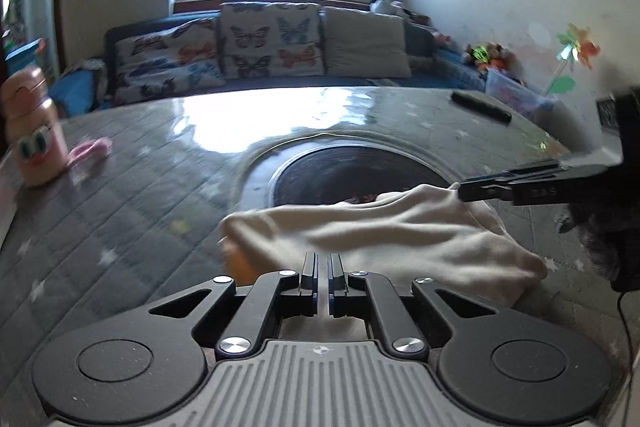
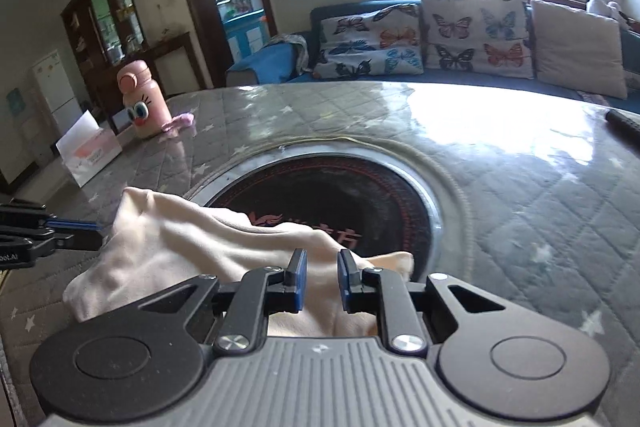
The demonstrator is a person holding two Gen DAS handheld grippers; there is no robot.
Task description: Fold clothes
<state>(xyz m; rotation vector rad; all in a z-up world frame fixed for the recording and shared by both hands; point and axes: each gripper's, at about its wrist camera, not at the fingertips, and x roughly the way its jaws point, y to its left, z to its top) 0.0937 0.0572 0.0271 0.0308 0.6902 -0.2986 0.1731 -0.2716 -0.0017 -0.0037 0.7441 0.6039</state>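
Note:
A cream garment (image 1: 384,235) lies bunched on the grey quilted table cover (image 1: 120,187), partly over the round black hotplate (image 1: 352,175). My left gripper (image 1: 322,261) is shut on the garment's near edge. In the left wrist view the right gripper (image 1: 464,191) comes in from the right, its tips on the garment's far corner. In the right wrist view the cream garment (image 2: 192,251) stretches leftward and my right gripper (image 2: 322,261) is narrowly open with cloth between the fingers. The left gripper (image 2: 98,231) grips the garment's left end.
A pink cartoon bottle (image 2: 142,103) and a small pink cloth (image 2: 180,123) stand at the table's far left. A black remote (image 1: 482,107) lies at the far right. A white box (image 2: 88,151) sits past the left edge. A sofa with butterfly cushions (image 1: 272,43) is behind.

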